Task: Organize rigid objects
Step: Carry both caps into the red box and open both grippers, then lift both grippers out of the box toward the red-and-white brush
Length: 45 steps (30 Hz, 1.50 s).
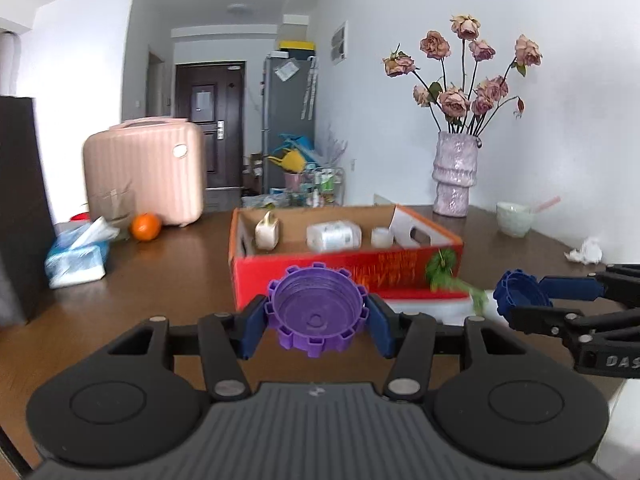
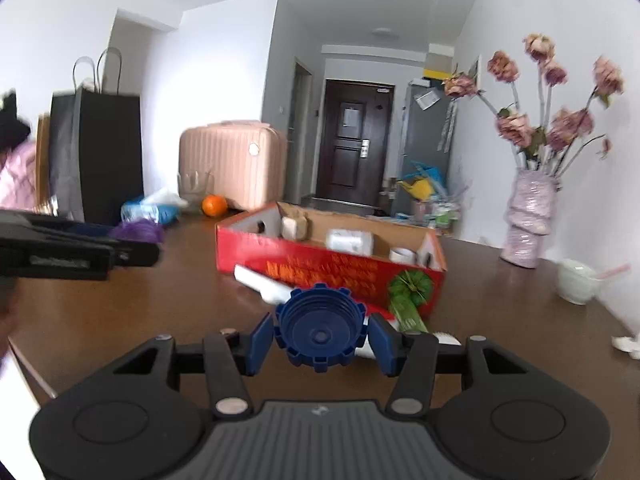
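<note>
My left gripper [image 1: 318, 322] is shut on a purple toothed cap [image 1: 316, 308], hollow side toward the camera, held above the brown table [image 1: 168, 276]. My right gripper [image 2: 320, 336] is shut on a dark blue toothed cap [image 2: 320, 330] in the same way. In the left wrist view the right gripper [image 1: 524, 300] shows at the right edge with the blue cap [image 1: 520, 290]. In the right wrist view the left gripper [image 2: 132, 246] shows at the left with the purple cap [image 2: 138, 231]. An open red cardboard box [image 1: 344, 270] lies just beyond both, holding a few small white and cream containers.
A vase of dried roses [image 1: 456, 176] and a pale bowl [image 1: 514, 218] stand at the back right. A tissue pack [image 1: 78, 254], an orange [image 1: 146, 227], a pink suitcase [image 1: 144, 170] and a black paper bag [image 2: 96, 152] sit at the left. A white object [image 2: 264, 284] lies before the box.
</note>
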Tool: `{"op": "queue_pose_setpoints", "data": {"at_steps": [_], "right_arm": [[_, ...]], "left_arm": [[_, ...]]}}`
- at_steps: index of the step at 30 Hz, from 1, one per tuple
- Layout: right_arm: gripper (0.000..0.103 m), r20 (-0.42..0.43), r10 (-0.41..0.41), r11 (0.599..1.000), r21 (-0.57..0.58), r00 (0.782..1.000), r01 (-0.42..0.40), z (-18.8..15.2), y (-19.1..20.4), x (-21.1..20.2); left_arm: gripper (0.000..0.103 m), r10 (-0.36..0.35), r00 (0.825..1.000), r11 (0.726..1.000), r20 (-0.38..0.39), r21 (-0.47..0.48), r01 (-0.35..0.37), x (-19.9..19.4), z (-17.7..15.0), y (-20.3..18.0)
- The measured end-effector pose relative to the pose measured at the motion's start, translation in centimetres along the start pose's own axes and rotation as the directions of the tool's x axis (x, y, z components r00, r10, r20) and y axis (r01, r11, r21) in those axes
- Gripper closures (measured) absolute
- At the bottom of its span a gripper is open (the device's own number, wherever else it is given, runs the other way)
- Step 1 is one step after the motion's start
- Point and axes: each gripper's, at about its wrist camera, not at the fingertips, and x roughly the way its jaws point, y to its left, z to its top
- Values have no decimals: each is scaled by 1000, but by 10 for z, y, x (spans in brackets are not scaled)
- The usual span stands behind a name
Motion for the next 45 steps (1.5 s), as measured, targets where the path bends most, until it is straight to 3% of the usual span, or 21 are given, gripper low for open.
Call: {"op": "queue_pose_setpoints", "data": {"at_steps": [5, 7, 10, 12, 16, 20, 22, 24, 26, 37, 45], "right_arm": [[52, -7, 80, 993, 86, 997, -80, 49, -42, 65], [52, -27, 80, 993, 87, 996, -78, 70, -59, 105], [52, -102, 76, 993, 96, 992, -66, 97, -84, 169], [51, -191, 56, 995, 93, 980, -39, 110, -100, 220], [51, -318, -11, 998, 54, 948, 30, 117, -119, 299], [51, -432, -22, 999, 27, 902, 37, 112, -123, 356], [49, -449, -16, 999, 26, 893, 31, 112, -122, 369], [33, -435, -23, 999, 31, 900, 40, 113, -121, 367], [26, -405, -22, 997, 59, 914, 50, 118, -124, 357], [22, -286, -35, 993, 94, 957, 65, 160, -146, 247], [10, -125, -43, 991, 118, 991, 58, 142, -137, 124]], "left_arm": [[49, -57, 998, 998, -37, -6, 57, 90, 49, 26], [49, -34, 997, 999, -64, 5, 34, 131, 66, 34], [49, -70, 984, 997, -165, -18, 68, 198, 87, 49], [49, -64, 972, 998, -226, -35, 58, 235, 95, 55], [49, -20, 954, 999, -299, 39, 33, 292, 99, 54], [47, 3, 938, 999, -347, 32, 9, 318, 95, 63], [38, -6, 935, 1000, -355, 16, 13, 322, 95, 66], [35, 0, 937, 1000, -350, 11, 5, 318, 95, 70], [34, 9, 939, 1000, -344, 14, -5, 308, 98, 72], [11, 42, 975, 999, -219, 33, -35, 196, 135, 62], [4, 126, 990, 992, -62, 3, -126, 79, 110, 37]]}}
